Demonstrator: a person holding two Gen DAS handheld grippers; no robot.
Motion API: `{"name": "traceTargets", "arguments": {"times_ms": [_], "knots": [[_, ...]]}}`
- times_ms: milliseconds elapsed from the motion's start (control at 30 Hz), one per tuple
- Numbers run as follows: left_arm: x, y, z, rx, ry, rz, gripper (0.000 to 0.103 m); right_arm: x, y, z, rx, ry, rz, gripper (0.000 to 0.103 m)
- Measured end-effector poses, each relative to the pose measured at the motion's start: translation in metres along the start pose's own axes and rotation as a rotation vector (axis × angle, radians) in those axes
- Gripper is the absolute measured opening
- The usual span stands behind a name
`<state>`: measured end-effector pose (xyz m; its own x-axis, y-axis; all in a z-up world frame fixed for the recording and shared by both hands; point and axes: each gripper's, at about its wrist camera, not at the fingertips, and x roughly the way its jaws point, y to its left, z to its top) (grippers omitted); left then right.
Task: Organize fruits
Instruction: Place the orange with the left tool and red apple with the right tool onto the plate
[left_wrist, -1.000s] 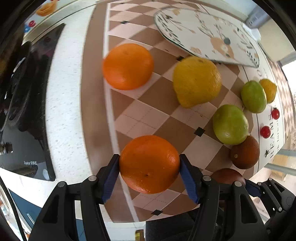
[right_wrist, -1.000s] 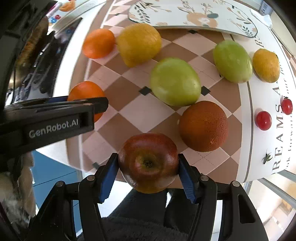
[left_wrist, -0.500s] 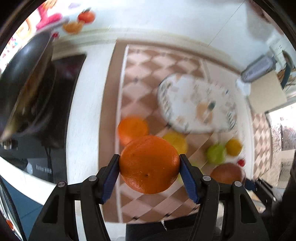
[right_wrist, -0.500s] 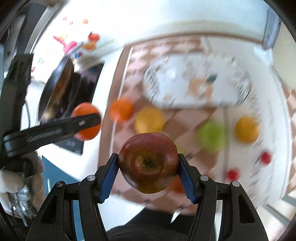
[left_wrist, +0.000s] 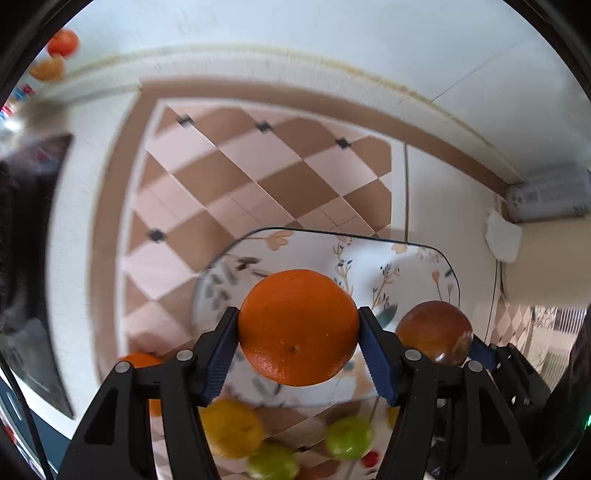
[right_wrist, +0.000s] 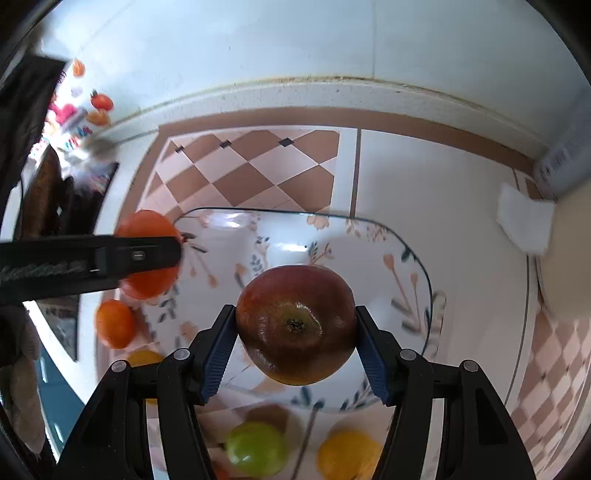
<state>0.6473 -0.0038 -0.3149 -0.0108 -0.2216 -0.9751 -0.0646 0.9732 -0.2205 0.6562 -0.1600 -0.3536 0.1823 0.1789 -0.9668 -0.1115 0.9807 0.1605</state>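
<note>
Orange fruit first, on the left: the left gripper (left_wrist: 298, 350) is clamped on an orange (left_wrist: 298, 326), both blue pads pressed to its sides, and it hangs over the left part of the flowered plate (left_wrist: 421, 258) — not yet set down. To its right the right gripper (right_wrist: 295, 349) grips a dark red apple (right_wrist: 295, 325) in the same way, over the middle of the plate. What shows of the plate is bare, so nothing appears to be organised yet; these two pieces look like the first to go in. Left on the checked mat on the near side of the plate are another orange (right_wrist: 115, 324) by the plate's left edge, a yellow fruit (left_wrist: 232, 428), two green ones (left_wrist: 349, 437) and a small red one — blurred, so the full count is unsure.
</note>
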Motion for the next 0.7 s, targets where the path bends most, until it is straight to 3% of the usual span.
{"name": "traceTargets", "arguments": {"times_ms": [200, 367, 433, 467, 500, 567, 700], "knots": [[0.036, -0.005, 0.014, -0.064, 0.072, -0.004, 0.061, 0.03, -0.008, 0.014, -0.066, 0.055, -0.01, 0.065], [0.046, -0.006, 0.013, -0.082, 0.106, 0.021, 0.061, 0.046, -0.018, 0.021, -0.043, 0.124, 0.025, 0.066], [0.047, -0.005, 0.014, -0.084, 0.105, 0.023, 0.061, 0.045, -0.021, 0.024, -0.039, 0.117, 0.045, 0.084], [0.046, -0.005, 0.014, -0.089, 0.099, 0.021, 0.063, 0.044, -0.022, 0.025, -0.038, 0.114, 0.05, 0.087], [0.045, -0.005, 0.014, -0.091, 0.092, 0.012, 0.066, 0.041, -0.022, 0.026, -0.034, 0.113, 0.054, 0.088], [0.04, -0.007, 0.016, -0.081, 0.073, 0.012, 0.09, 0.037, -0.025, 0.025, -0.021, 0.11, 0.054, 0.089], [0.023, -0.012, 0.012, -0.046, 0.026, 0.034, 0.091, 0.024, -0.032, 0.019, 0.016, 0.102, 0.036, 0.092]]}}
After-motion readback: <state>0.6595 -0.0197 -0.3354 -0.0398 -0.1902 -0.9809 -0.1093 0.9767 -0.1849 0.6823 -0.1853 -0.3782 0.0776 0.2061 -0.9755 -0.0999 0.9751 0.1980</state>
